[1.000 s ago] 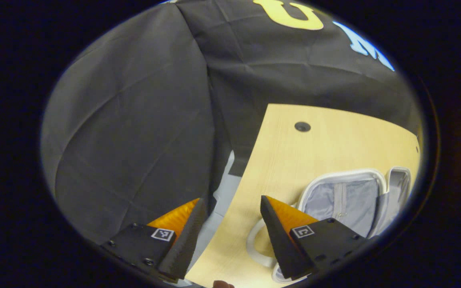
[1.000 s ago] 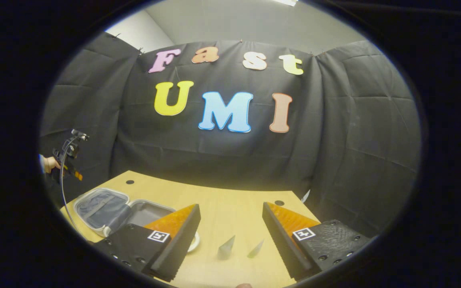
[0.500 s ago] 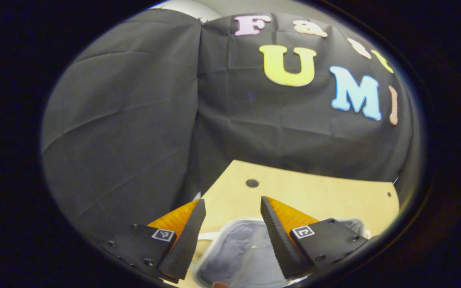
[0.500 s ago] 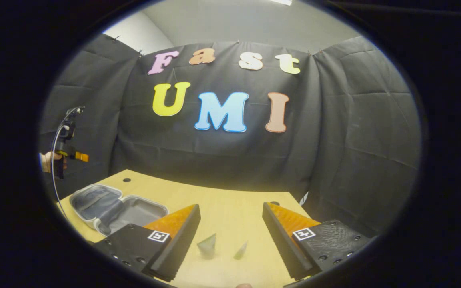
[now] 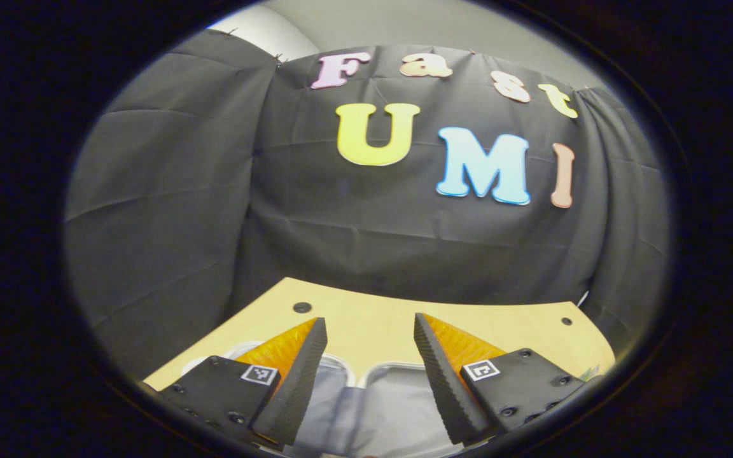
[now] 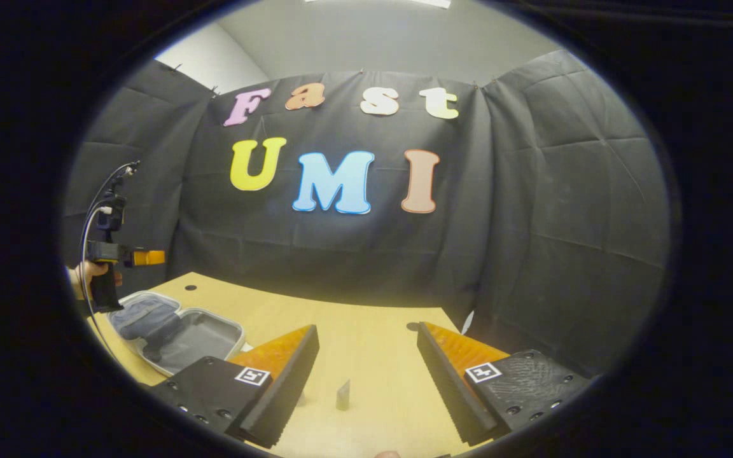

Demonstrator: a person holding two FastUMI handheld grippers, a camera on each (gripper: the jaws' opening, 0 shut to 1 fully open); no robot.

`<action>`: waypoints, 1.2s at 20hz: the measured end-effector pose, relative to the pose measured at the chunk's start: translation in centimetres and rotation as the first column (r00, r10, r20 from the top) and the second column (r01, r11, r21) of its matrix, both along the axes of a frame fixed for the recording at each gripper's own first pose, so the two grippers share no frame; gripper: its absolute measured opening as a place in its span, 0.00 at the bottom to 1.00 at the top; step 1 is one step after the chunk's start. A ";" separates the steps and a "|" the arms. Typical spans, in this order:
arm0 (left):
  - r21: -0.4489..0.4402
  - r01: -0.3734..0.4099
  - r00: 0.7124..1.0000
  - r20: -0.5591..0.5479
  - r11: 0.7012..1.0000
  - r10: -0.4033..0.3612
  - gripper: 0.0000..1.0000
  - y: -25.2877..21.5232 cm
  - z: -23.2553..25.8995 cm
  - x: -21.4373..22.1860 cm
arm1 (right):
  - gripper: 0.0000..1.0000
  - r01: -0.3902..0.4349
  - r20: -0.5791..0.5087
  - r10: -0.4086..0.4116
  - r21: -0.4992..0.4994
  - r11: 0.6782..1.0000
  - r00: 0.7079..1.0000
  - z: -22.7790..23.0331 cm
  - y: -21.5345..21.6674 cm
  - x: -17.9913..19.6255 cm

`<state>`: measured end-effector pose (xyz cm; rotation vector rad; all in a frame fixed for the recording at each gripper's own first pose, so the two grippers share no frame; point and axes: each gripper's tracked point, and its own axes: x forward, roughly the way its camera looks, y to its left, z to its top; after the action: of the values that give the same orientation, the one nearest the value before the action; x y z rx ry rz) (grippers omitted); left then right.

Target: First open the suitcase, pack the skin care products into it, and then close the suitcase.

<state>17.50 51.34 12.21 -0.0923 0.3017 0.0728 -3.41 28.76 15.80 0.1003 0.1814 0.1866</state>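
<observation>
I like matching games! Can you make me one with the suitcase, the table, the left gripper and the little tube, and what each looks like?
Things:
1. suitcase
2. table
3. left gripper
4. tube

Descriptions:
A. light wood
B. lying open, grey inside
C. standing on the table between the right gripper's fingers
D. open, over the suitcase

Pairs: 1-B, 2-A, 3-D, 4-C
</observation>
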 end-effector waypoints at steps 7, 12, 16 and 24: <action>-0.080 0.222 0.972 0.100 0.972 -0.214 0.85 -18.1 0.3 -1.8 | 0.95 0.010 -0.036 -0.009 0.033 0.999 0.999 -1.7 -1.9 -0.2; -0.101 0.379 0.924 0.098 0.920 -0.370 0.85 -27.6 -2.6 -4.3 | 0.95 -0.004 -0.038 0.004 0.008 1.000 0.999 -2.3 -2.9 -0.5; -0.058 0.465 0.885 0.068 0.884 -0.461 0.85 -33.1 -6.7 -6.3 | 0.95 -0.022 -0.061 0.022 -0.001 1.000 0.998 -3.0 -3.3 -0.9; -0.045 0.517 0.854 -0.050 0.855 -0.518 0.86 -38.8 -18.1 -8.1 | 0.95 -0.055 -0.086 0.051 -0.056 0.997 0.995 -4.3 -3.8 -1.7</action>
<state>9.40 12.49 -5.85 -0.0353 0.3806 -0.4696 -5.10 24.96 11.47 0.0458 0.2741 0.2300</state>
